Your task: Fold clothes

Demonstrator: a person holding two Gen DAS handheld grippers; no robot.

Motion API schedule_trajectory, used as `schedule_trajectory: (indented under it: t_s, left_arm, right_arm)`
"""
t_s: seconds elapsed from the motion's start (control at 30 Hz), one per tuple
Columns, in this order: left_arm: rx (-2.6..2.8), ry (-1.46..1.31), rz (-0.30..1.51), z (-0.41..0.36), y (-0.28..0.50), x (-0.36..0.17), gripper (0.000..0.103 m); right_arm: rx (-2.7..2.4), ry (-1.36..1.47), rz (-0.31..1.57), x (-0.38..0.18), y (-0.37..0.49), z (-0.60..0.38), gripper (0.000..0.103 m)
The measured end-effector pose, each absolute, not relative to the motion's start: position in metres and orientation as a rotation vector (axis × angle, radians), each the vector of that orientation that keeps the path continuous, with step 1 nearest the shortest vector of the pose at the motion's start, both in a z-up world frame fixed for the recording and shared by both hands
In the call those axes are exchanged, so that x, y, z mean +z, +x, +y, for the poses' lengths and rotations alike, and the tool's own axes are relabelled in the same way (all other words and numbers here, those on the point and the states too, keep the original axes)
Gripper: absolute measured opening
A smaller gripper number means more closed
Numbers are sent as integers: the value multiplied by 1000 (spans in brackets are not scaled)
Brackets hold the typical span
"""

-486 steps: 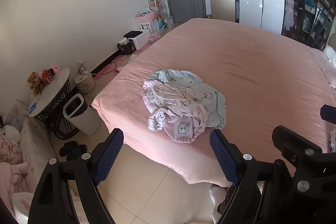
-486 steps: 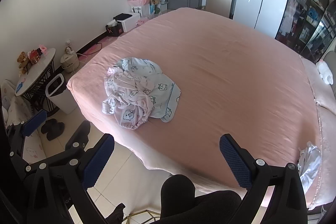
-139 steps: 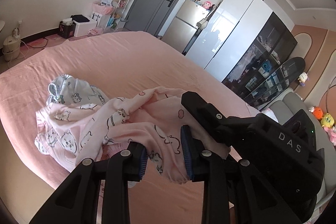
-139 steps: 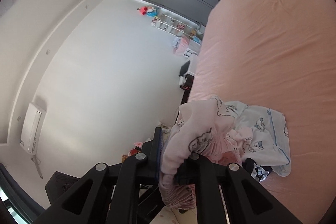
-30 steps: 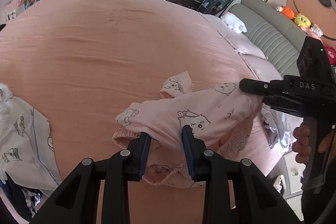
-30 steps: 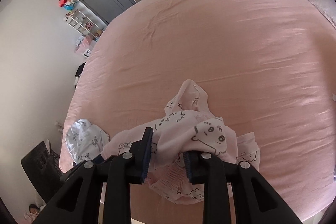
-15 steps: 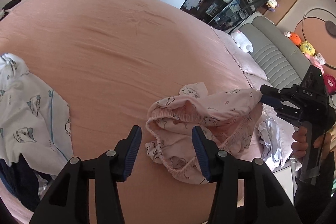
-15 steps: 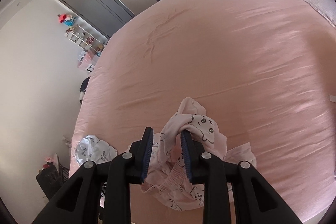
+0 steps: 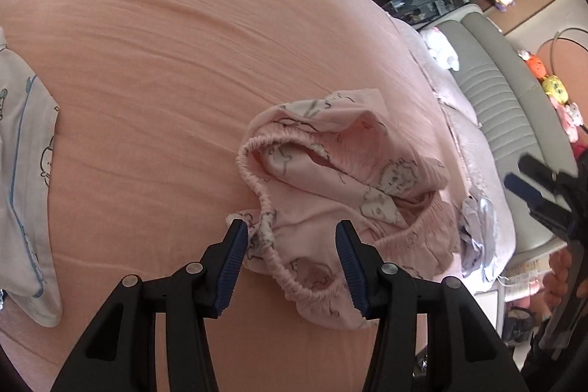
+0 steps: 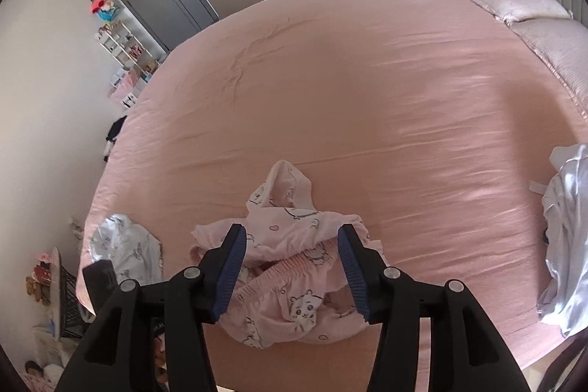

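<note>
Left gripper [image 9: 290, 245] and right gripper [image 10: 292, 247] both gape above crumpled pants [image 9: 330, 193]; grabbing bunched layers risks crooked folds.

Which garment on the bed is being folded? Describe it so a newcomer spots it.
On the big pink bed, look near its front edge, just beyond both open grippers. The pink pajama pants lie crumpled there, with cartoon animal prints and a gathered elastic waistband, unlike the white-blue garment to the left.
</note>
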State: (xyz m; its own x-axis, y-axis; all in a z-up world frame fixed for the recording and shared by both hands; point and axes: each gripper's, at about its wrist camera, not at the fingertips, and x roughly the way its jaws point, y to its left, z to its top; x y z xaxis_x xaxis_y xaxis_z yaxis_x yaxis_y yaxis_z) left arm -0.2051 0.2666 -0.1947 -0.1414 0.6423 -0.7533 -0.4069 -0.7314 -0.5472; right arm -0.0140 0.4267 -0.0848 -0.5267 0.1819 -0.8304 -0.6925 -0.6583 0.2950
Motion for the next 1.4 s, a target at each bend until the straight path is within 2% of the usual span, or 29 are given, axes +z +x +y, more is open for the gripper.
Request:
schedule_trajectory:
  t_s: [0.1, 0.13, 0.17, 0.27, 0.47, 0.77, 1.0, 1.4]
  left_arm:
    - [1956, -1441, -305, 269, -208, -198, 44]
    - [1953, -1433, -324, 268, -208, -198, 39]
    - [1956, -1430, -338, 268, -207, -199, 29]
    - [1988, -1437, -357, 267, -206, -202, 16]
    - [2014, -1433, -384, 258, -206, -205, 9]
    - [2111, -1288, -310, 257, -208, -165, 6]
    - [2157, -1168, -334, 245, -218, -129, 6]
    - [2189, -1172, -249, 250, -216, -126, 6]
  right_arm:
    - [2150, -1160, 774, -98, -16, 423, 53]
    - [2130, -1160, 773, -103, -15, 423, 53]
    - [2109, -1154, 777, -107, -14, 423, 53]
    - [2053, -1151, 791, -121, -13, 421, 53]
    - [2061, -1188, 713, -144, -19, 406, 53]
    - [2029, -1233, 647, -154, -36, 400, 53]
    - [2018, -1247, 627, -146, -38, 394, 53]
    - [2016, -1261, 599, -147, -52, 389, 53]
